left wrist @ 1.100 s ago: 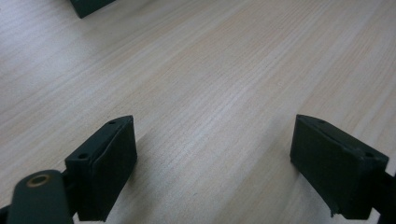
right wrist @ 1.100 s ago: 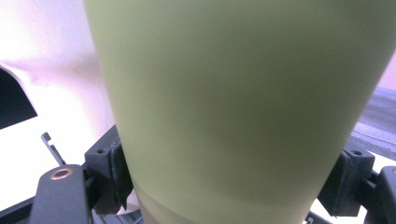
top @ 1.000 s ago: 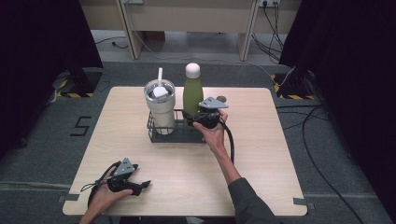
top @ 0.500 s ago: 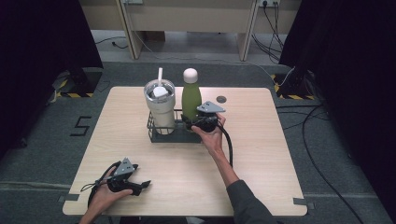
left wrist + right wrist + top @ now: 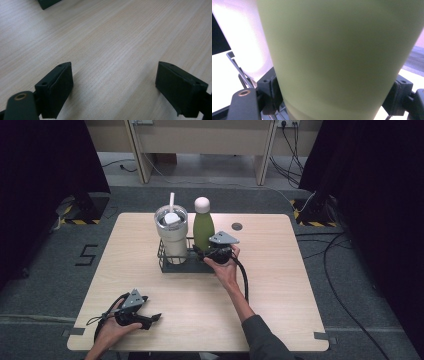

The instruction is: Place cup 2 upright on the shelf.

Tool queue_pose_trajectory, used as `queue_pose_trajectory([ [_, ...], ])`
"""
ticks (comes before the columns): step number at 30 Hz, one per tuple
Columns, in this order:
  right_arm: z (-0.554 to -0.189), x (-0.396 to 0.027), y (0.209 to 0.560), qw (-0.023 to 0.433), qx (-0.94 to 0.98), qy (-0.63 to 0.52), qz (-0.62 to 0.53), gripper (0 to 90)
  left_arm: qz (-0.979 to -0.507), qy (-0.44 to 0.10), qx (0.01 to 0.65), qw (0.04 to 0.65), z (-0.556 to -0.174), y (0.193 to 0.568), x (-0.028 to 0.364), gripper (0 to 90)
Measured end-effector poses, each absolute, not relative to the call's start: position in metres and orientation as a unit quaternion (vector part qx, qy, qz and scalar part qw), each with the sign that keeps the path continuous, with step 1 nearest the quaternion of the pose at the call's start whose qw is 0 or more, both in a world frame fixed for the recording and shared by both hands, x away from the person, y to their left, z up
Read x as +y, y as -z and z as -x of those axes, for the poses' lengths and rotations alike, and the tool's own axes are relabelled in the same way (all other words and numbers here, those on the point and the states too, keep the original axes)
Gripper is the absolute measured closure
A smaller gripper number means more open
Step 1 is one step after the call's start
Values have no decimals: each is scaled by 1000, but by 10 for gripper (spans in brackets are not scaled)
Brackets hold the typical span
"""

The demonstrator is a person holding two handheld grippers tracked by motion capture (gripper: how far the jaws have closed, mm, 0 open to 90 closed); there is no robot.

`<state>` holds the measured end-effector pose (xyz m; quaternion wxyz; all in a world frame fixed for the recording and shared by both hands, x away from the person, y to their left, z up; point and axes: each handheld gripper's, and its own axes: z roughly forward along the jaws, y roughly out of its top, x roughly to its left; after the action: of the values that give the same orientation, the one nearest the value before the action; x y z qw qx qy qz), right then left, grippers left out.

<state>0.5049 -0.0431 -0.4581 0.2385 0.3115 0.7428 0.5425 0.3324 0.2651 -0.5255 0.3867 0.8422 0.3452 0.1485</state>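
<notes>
In the right gripper view the right gripper (image 5: 334,95) has its black fingers (image 5: 270,91) pressed against both sides of the green bottle (image 5: 339,55), low on its body, so the grip is closed on the bottle. Behind the bottle, to the left in that view, a pale tumbler wall shows brightly lit, and the thin bars of the wire rack (image 5: 235,63) run beside the left finger.

From the high view, the right gripper (image 5: 212,254) sits at the right end of the black wire caddy (image 5: 167,265), with the person's right hand (image 5: 223,267) wrapped around its body and a thick cable trailing back along the forearm. The green bottle (image 5: 203,227), topped with a white cap, stands upright in the caddy's right compartment. The steel tumbler (image 5: 171,232) with a lid and white straw stands upright in the left compartment, just beside the bottle.

The left gripper (image 5: 150,320) rests on the wooden surface (image 5: 280,285) near the front left corner, held by the left hand (image 5: 112,332), well apart from the caddy. In the left gripper view its fingers (image 5: 56,91) stand wide apart with only bare wood between them.
</notes>
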Motion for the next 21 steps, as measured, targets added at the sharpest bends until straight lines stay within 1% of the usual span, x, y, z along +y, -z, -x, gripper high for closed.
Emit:
queue_pose_trajectory([
  [4,-504,-42,458,247,745,-539,-306,206,-842,-149,345,387,-333,526,265,138],
  [7,-504,-43,457,240,748,-537,-307,201,-842,-148,345,387,-332,526,265,138],
  [11,-502,-43,455,241,746,-537,-312,154,-842,-148,345,387,-333,526,265,138],
  [15,-500,-48,452,248,741,-540,-313,150,-842,-148,345,387,-332,526,265,138],
  [21,-492,-57,448,241,738,-549,-310,149,-842,-148,345,387,-333,526,265,138],
])
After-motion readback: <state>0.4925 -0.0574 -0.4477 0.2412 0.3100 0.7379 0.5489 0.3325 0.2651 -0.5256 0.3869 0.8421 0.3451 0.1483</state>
